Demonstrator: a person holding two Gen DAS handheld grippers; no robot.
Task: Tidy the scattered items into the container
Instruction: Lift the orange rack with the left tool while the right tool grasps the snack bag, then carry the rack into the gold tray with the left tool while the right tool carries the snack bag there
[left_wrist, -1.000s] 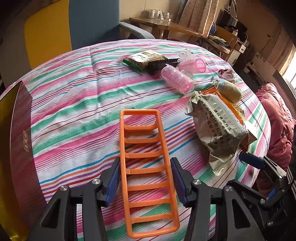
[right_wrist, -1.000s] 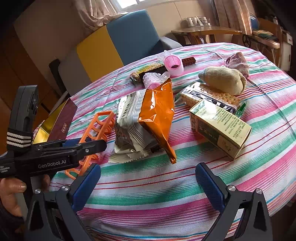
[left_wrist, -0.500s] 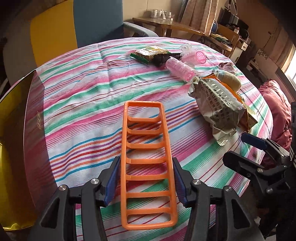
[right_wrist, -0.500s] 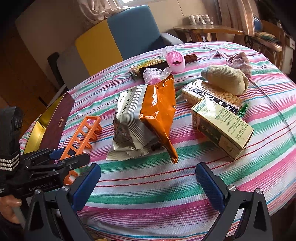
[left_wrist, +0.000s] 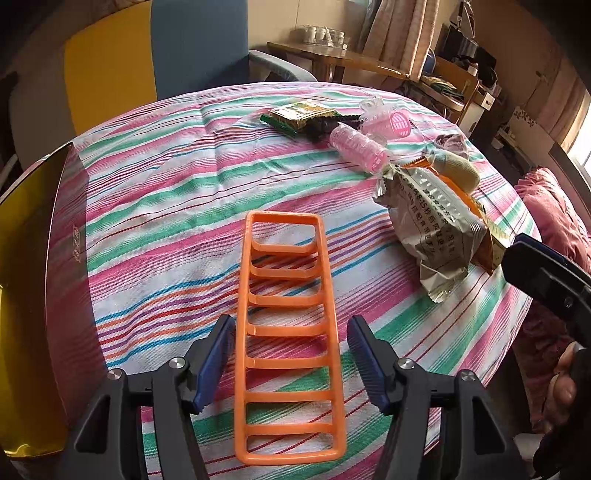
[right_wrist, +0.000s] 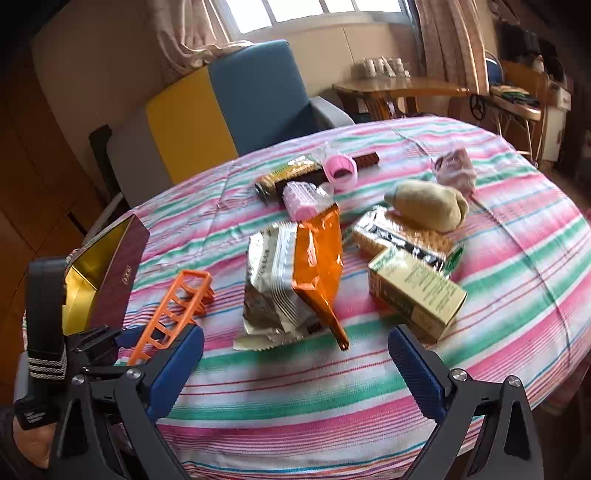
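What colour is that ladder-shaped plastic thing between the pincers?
Bright orange. The plastic rack shows best in the left wrist view, between the left gripper's fingers.

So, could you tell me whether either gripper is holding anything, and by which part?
The left gripper appears to hold the orange rack by its two long side rails, toward its near end. The right gripper is open and empty.

Lived-in home room, striped tablecloth (right_wrist: 369, 387), blue-and-yellow armchair (right_wrist: 236, 107), curtained window (right_wrist: 314, 14), cluttered wooden side table (right_wrist: 402, 86)
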